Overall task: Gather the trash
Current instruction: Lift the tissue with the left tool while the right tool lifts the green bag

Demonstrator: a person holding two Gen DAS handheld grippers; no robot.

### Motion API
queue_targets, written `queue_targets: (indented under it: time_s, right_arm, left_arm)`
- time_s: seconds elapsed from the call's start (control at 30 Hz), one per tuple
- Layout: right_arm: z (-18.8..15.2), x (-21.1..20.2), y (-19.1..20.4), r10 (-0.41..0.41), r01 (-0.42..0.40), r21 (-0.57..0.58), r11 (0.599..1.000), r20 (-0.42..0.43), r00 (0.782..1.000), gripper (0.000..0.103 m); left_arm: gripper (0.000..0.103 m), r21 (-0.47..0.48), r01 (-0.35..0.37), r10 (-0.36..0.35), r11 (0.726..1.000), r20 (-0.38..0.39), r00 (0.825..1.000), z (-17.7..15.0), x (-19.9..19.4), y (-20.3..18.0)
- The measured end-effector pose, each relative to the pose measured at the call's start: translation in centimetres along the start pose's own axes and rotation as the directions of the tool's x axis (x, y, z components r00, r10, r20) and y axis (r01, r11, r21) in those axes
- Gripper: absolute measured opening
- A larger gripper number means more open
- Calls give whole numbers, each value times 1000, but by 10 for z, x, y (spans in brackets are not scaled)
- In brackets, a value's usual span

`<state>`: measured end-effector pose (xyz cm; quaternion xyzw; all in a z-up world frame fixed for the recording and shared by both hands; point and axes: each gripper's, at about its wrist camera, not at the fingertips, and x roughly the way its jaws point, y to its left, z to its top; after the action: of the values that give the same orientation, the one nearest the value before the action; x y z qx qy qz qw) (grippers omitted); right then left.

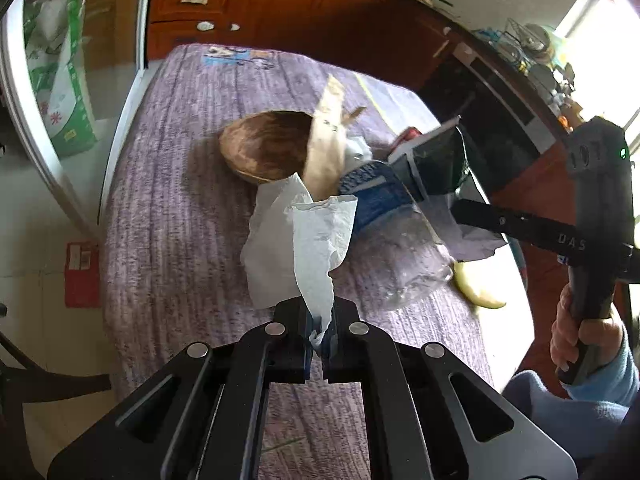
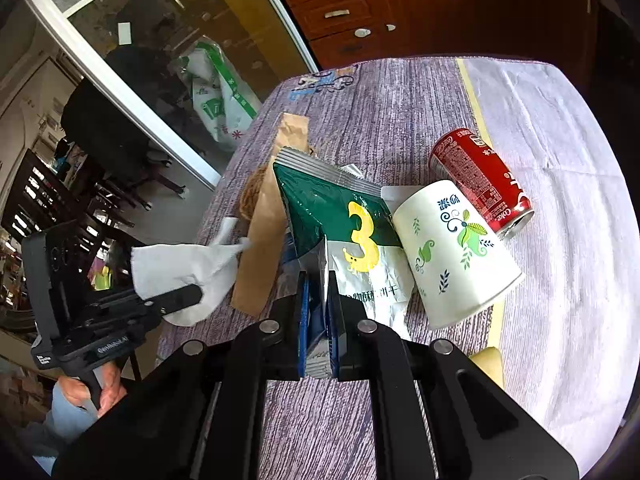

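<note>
My left gripper (image 1: 320, 326) is shut on a white paper tissue (image 1: 304, 240) that stands up from its pads; in the right wrist view the same tissue (image 2: 180, 268) hangs from the left gripper (image 2: 188, 294). My right gripper (image 2: 318, 320) is shut on the edge of a green and white snack bag (image 2: 340, 216) with a yellow 3. That bag (image 1: 432, 164) shows dark in the left wrist view, lifted off the cloth by the right gripper (image 1: 460, 210). A wooden bowl (image 1: 266, 146) stands beyond the tissue.
A crushed clear bottle with a blue label (image 1: 400, 240), a brown paper strip (image 1: 326, 148) and a banana peel (image 1: 478, 288) lie on the purple cloth (image 1: 168, 220). A white paper cup (image 2: 452, 252) and red cola can (image 2: 484, 180) lie right of the bag. Cabinets (image 1: 256, 4) stand behind.
</note>
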<state>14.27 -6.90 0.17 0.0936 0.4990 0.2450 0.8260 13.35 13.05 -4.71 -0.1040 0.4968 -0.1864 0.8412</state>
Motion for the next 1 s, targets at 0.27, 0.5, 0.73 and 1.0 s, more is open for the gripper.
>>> queue_targets:
  time_s: [0.27, 0.5, 0.73, 1.0]
  right_arm:
    - [0, -10, 10, 14, -14, -32, 999, 16, 1000, 8]
    - [-5, -17, 8, 6, -5, -22, 1000, 24, 1000, 8]
    - [-3, -20, 8, 0, 1, -27, 1000, 35, 999, 8]
    - [-4, -15, 5, -4, 4, -24, 1000, 20, 1000, 8]
  left_arm:
    - [4, -6, 5, -5, 1000, -18, 1000, -3, 4, -1]
    - [4, 9, -47, 47, 999, 21, 999, -3, -4, -4]
    - [4, -24, -42, 43, 999, 64, 997, 19, -14, 13]
    - [12, -30, -41, 41, 999, -5, 999, 18, 36, 14]
